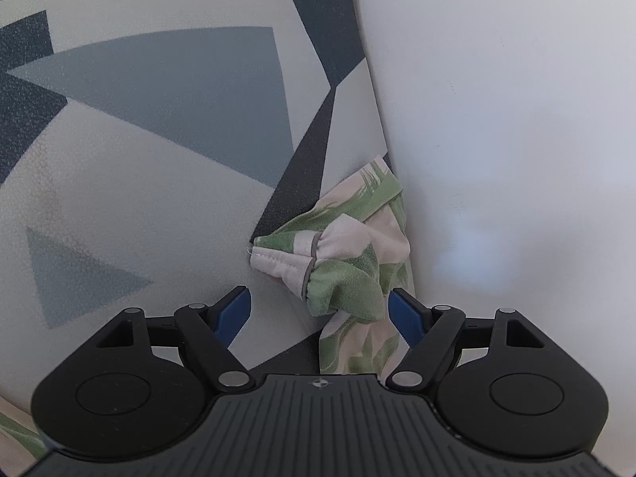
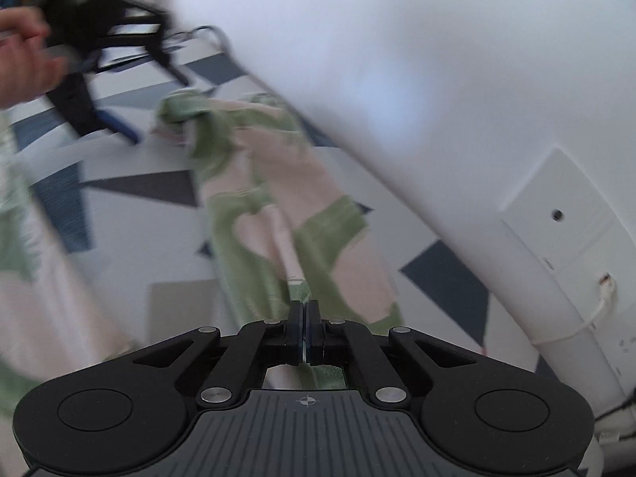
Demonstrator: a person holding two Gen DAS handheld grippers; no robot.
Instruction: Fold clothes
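A pale pink and green leaf-print garment (image 1: 346, 262) lies bunched against the white wall, on a cover with grey and navy triangles (image 1: 159, 99). My left gripper (image 1: 320, 314) is open, its blue pads (image 1: 234, 314) standing either side of the bunched end without pressing it. In the right wrist view the same garment (image 2: 258, 214) stretches, blurred, from the far bunch down to my right gripper (image 2: 304, 310). Its jaws are closed together with a thin edge of the fabric pinched at the tips. A hand (image 2: 20, 67) holds the left gripper at the upper left.
The white wall (image 1: 516, 119) runs along the right side of the cover. It carries a white plate (image 2: 556, 214) and a thin cable (image 2: 596, 310). More pale green cloth (image 2: 24, 238) lies blurred at the left, and a scrap (image 1: 16, 433) shows at the lower left.
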